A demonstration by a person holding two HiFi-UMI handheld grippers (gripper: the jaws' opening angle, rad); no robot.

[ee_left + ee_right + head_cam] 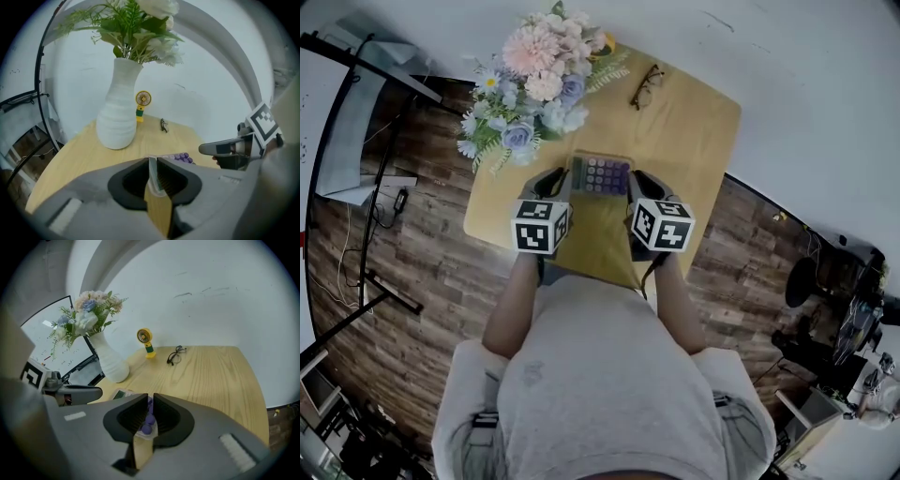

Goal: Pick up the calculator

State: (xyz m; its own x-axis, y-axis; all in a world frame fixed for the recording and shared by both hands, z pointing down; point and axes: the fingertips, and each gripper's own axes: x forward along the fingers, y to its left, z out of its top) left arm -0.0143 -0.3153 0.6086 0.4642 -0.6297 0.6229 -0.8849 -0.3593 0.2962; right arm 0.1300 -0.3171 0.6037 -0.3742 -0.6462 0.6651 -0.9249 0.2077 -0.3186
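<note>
On the table [703, 131], the calculator [600, 174] lies between the left gripper [553, 182] and the right gripper [639, 186]. Both pairs of jaws stand narrowly apart, clasping nothing.

Matt wood table [694, 131] w/ plastic calculator [600, 174]

Your calculator [600, 174] is a small flat rectangle with a pale casing, a grid of purple keys and a greenish display strip at its left end. It lies face up on the light wooden table [694, 122], long side across your view. It sits right between the left gripper [551, 180] and the right gripper [639, 183], one at each short end. Each gripper's view shows only a slice of it through the narrow jaw gap: the display end on the left, purple keys on the right. Contact with the tips can't be told.
</note>
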